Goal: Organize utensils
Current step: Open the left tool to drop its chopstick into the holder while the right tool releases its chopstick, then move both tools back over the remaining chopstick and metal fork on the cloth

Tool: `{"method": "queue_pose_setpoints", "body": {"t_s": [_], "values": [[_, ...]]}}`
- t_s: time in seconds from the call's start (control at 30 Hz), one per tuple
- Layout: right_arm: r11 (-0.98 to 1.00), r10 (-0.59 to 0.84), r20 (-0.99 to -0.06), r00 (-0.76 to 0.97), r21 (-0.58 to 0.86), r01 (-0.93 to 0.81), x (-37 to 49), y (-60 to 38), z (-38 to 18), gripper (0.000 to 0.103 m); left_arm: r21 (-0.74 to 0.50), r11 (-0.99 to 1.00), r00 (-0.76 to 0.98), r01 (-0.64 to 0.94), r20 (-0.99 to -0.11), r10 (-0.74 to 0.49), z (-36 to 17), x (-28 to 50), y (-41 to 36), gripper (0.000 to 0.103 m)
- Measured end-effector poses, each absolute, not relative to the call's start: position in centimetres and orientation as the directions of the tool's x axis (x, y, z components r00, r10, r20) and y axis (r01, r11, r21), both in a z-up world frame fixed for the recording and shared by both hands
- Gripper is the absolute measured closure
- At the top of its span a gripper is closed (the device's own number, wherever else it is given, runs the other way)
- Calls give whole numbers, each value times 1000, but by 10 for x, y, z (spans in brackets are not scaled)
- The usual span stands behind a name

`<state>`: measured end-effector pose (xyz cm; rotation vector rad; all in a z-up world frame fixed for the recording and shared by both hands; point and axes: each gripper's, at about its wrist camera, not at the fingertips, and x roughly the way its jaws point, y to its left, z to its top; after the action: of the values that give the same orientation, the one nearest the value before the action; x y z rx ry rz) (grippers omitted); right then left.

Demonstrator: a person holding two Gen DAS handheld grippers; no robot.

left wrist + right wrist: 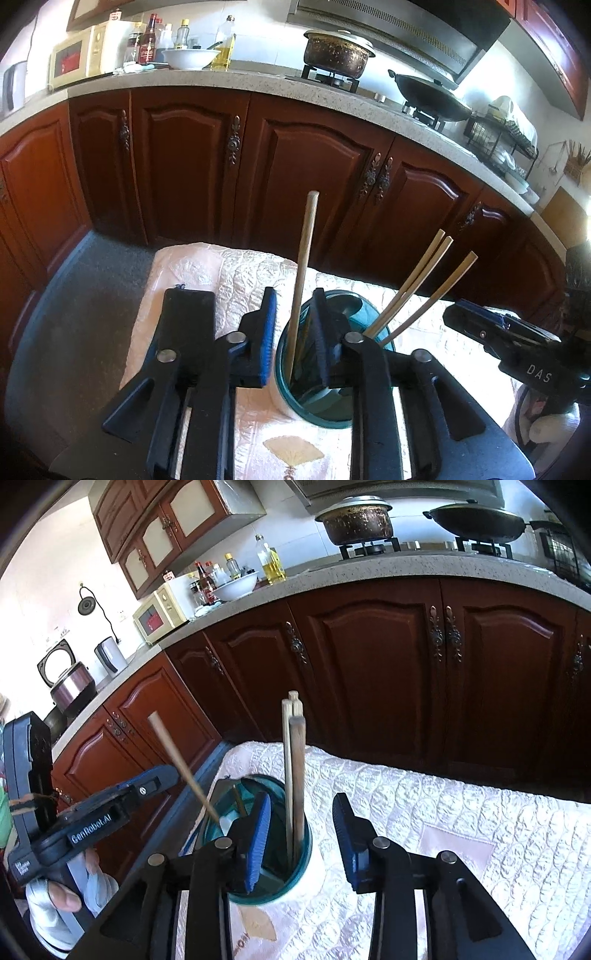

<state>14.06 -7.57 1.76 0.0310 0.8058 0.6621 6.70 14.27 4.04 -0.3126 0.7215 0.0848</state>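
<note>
Quilted table (236, 273): both open claws, left (293, 332) and right (301, 834), straddle chopstick holder (295, 878).

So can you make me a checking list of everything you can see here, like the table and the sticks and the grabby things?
Surface: table under a white quilted cloth.
Job's things: teal-rimmed cup standing upright on the cloth; four chopsticks stand in it, one apart from the others.
Clutter: nothing seen on the cloth.
Grippers: left gripper jaws open, straddling the cup's rim; right gripper jaws open around the cup's far side.
Cables: black cord on the wall.
Surroundings: wooden cabinets, microwave, pot, wok, bottles.
</note>
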Motion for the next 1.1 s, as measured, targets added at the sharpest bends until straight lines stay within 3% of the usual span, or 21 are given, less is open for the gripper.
{"method": "queue_pose_setpoints", "body": {"t_s": [0.07, 0.53, 1.1], "values": [[805, 549, -659, 514, 251, -538, 134, -81, 17, 66, -254, 949, 754, -186, -656, -28, 41, 62, 142, 73], [839, 487, -694, 530, 203, -505, 99, -114, -1, 65, -165, 977, 766, -132, -643, -5, 39, 28, 101, 72], [899, 389, -753, 530, 185, -397, 70, -185, -37, 65, -189, 982, 720, -4, -682, -129, 11, 13, 28, 70]]}}
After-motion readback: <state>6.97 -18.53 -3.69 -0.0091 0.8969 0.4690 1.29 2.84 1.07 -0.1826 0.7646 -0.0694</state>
